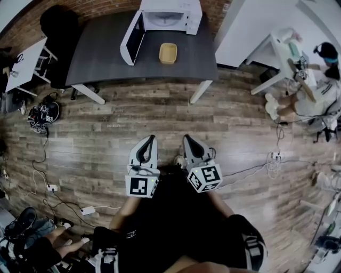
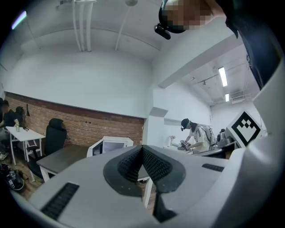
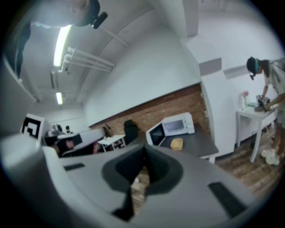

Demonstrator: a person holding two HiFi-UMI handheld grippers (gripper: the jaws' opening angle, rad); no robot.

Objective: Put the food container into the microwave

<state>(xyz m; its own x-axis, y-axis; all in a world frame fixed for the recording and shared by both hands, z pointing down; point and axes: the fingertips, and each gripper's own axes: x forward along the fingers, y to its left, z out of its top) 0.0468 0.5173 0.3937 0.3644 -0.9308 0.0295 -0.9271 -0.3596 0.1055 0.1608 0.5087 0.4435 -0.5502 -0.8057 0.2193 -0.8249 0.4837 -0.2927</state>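
Note:
A yellow food container [image 1: 168, 53] sits on the dark grey table [image 1: 101, 56], just in front of the white microwave [image 1: 170, 15], whose door [image 1: 131, 38] hangs open to the left. Both grippers are far from the table, over the wooden floor and close to the person's body. My left gripper [image 1: 153, 138] is shut with nothing in it, and so is my right gripper [image 1: 187, 138]. The right gripper view shows its shut tips [image 3: 144, 148], the microwave [image 3: 177, 124] and the container [image 3: 177, 143] in the distance. The left gripper view shows shut tips [image 2: 142, 148] and the microwave [image 2: 111, 144].
A black office chair [image 1: 58, 24] stands at the table's left end. A small white desk [image 1: 24, 64] is further left. At the right, a person [image 1: 319, 85] works at a white table [image 1: 277, 45]. Cables, power strips [image 1: 52, 187] and shoes [image 1: 42, 114] lie on the floor at left.

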